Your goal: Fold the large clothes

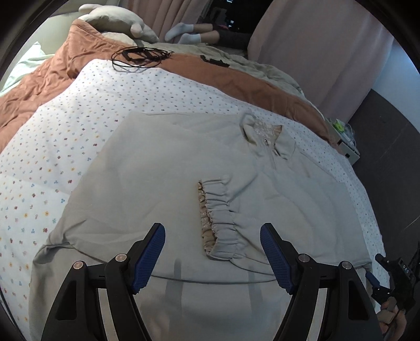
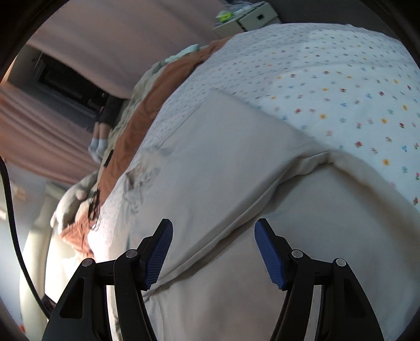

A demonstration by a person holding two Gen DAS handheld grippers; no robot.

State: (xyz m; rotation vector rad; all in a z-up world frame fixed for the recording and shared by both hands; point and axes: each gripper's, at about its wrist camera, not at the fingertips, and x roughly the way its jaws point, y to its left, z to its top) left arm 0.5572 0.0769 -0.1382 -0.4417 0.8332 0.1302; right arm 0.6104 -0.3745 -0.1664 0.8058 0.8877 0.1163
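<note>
A large grey jacket [image 1: 162, 168] lies spread flat on the flower-print sheet [image 1: 52, 126], its collar [image 1: 265, 136] toward the far side. One sleeve is folded across the body, and its elastic cuff [image 1: 220, 217] lies just ahead of my left gripper [image 1: 212, 232]. That gripper hovers over the jacket, open, with nothing between its fingers. The right gripper [image 1: 378, 278] shows at the lower right edge, held by a hand [image 1: 391, 314]. In the rolled right wrist view, the right gripper [image 2: 214, 228] stands open and empty above a fold of the jacket [image 2: 223, 162], with the sheet [image 2: 328, 86] beyond.
A brown duvet [image 1: 39, 86] and a plush toy [image 1: 118, 18] lie at the head of the bed. Black cables [image 1: 139, 56] rest on the duvet. A person's legs in white socks [image 1: 183, 34] show by the pink curtains [image 1: 315, 52]. A box [image 1: 349, 149] stands on the dark floor.
</note>
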